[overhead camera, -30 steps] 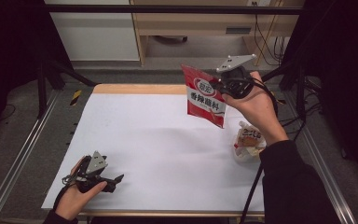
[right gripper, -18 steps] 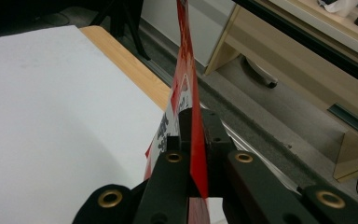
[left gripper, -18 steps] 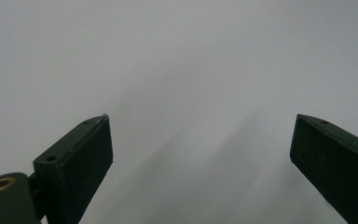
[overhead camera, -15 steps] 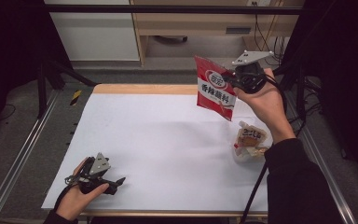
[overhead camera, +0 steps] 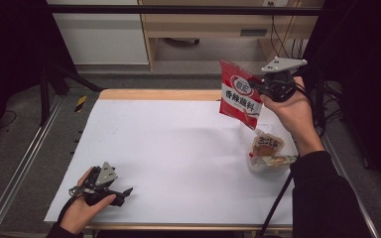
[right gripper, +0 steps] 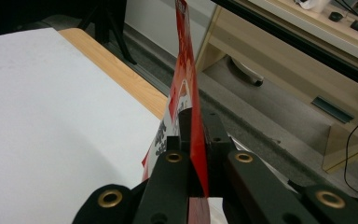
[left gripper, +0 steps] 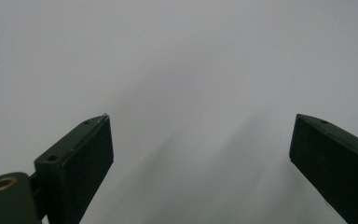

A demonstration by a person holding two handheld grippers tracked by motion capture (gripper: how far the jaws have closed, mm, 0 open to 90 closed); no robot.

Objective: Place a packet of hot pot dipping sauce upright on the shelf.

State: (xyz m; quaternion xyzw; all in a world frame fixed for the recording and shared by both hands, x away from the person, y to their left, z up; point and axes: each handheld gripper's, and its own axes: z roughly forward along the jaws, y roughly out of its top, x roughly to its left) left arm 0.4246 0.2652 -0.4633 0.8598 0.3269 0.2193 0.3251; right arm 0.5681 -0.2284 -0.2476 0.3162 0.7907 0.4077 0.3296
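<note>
The right gripper [overhead camera: 264, 88], raised over the far right of the white-covered table [overhead camera: 178, 148], pinches a flat red plastic sauce packet with a white label [overhead camera: 239, 95], its jaws clamped on the packet's edge [right gripper: 192, 116]. Below this gripper lies a clear bag of small snack packets [overhead camera: 269, 151]. The left gripper [overhead camera: 121, 192] rests near the table's front edge, jaws wide apart, nothing between them.
</note>
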